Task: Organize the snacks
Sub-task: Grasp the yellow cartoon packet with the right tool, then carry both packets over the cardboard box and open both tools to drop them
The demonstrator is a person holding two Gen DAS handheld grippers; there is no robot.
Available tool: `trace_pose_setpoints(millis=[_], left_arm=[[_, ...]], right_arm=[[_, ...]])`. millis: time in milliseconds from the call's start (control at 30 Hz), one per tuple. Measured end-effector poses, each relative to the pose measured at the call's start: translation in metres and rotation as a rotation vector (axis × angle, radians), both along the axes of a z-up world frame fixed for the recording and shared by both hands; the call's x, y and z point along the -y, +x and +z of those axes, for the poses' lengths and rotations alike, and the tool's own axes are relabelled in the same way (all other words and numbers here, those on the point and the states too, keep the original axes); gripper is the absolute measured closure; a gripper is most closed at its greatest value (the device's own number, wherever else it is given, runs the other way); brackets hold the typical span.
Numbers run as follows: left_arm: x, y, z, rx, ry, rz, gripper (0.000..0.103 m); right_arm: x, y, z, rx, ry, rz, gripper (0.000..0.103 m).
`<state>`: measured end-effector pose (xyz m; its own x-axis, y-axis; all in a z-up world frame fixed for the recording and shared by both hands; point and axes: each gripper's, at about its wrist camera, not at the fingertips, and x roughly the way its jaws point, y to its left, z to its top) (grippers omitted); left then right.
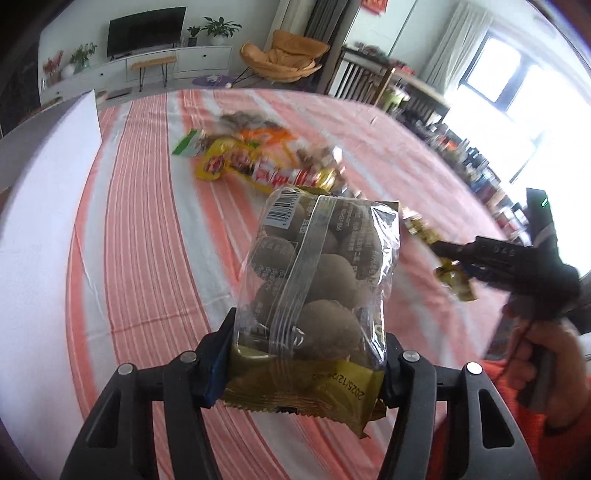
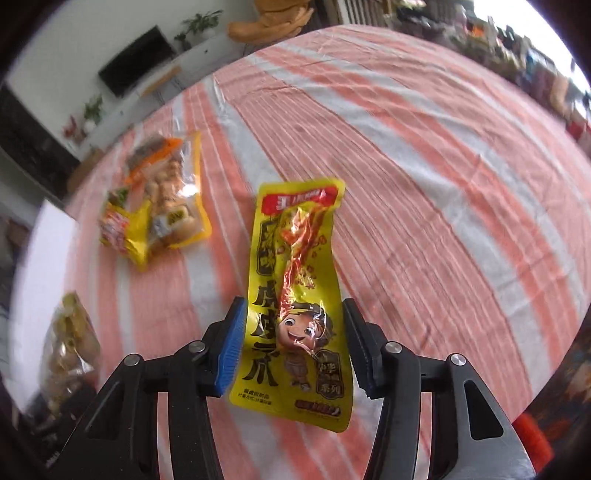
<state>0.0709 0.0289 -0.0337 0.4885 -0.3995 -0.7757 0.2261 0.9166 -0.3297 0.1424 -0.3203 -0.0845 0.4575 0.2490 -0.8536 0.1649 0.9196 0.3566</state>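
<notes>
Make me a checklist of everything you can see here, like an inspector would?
Surface: table with pink-and-white striped cloth.
Job's things: clear packet of brown round snacks, lifted; yellow chicken-feet packet, lifted.
Clutter: pile of snack packets on the cloth; white box at the table's left edge.
Grippers: left gripper shut on the brown snacks; right gripper shut on the yellow packet.
Cables: nothing seen.
Surroundings: television, potted plants, orange chair, bright window.
</notes>
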Motion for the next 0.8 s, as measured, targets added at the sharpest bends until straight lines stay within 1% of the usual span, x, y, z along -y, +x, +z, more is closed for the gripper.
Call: trace_pose_setpoints(millis=[33, 67, 100, 167, 267, 367, 433, 500, 533, 567, 600, 633, 700, 767, 800], left_arm=[[-0.009, -0.004, 0.011, 0.006, -0.033, 0.004, 0.042], [-0.022, -0.009, 0.025, 0.016, -0.071, 0.015, 0.042], [-0.034, -0.013, 0.036, 0.027, -0.091, 0.028, 0.042], [-0.063, -0.021, 0.057, 0.056, -0.105, 0.069, 0.042], [-0.119, -0.039, 0.082, 0.108, -0.056, 0.185, 0.042], [-0.180, -0.057, 0.091, 0.134, 0.062, 0.346, 0.040], [-0.215, -0.067, 0.087, 0.120, 0.173, 0.452, 0.037], [-0.246, -0.075, 0.079, 0.080, 0.281, 0.573, 0.025], [-0.258, -0.079, 0.075, 0.067, 0.301, 0.619, 0.019], [-0.270, -0.084, 0.073, 0.057, 0.313, 0.667, 0.019], [-0.281, -0.089, 0.071, 0.051, 0.316, 0.717, 0.019], [-0.288, -0.094, 0.071, 0.051, 0.311, 0.752, 0.019], [-0.292, -0.105, 0.075, 0.079, 0.280, 0.787, 0.019], [-0.281, -0.108, 0.079, 0.122, 0.243, 0.764, 0.019], [-0.271, -0.106, 0.080, 0.140, 0.217, 0.731, 0.019]], right_arm=[[0.005, -0.006, 0.005, 0.015, 0.100, -0.007, 0.050], [0.005, -0.011, 0.011, 0.032, 0.182, -0.002, 0.050], [0.001, -0.016, 0.020, 0.051, 0.250, 0.012, 0.050], [-0.017, -0.024, 0.044, 0.092, 0.336, 0.061, 0.050], [-0.066, -0.031, 0.088, 0.151, 0.462, 0.191, 0.049], [-0.137, -0.037, 0.132, 0.200, 0.538, 0.360, 0.049], [-0.192, -0.041, 0.157, 0.225, 0.551, 0.480, 0.049], [-0.247, -0.047, 0.168, 0.233, 0.575, 0.594, 0.045], [-0.272, -0.048, 0.170, 0.229, 0.582, 0.648, 0.044], [-0.298, -0.049, 0.170, 0.218, 0.574, 0.699, 0.031], [-0.317, -0.049, 0.169, 0.208, 0.561, 0.732, 0.025], [-0.331, -0.050, 0.166, 0.205, 0.541, 0.752, 0.025], [-0.338, -0.054, 0.161, 0.234, 0.482, 0.755, 0.025], [-0.322, -0.055, 0.147, 0.281, 0.385, 0.712, 0.026], [-0.311, -0.054, 0.138, 0.298, 0.314, 0.673, 0.026]])
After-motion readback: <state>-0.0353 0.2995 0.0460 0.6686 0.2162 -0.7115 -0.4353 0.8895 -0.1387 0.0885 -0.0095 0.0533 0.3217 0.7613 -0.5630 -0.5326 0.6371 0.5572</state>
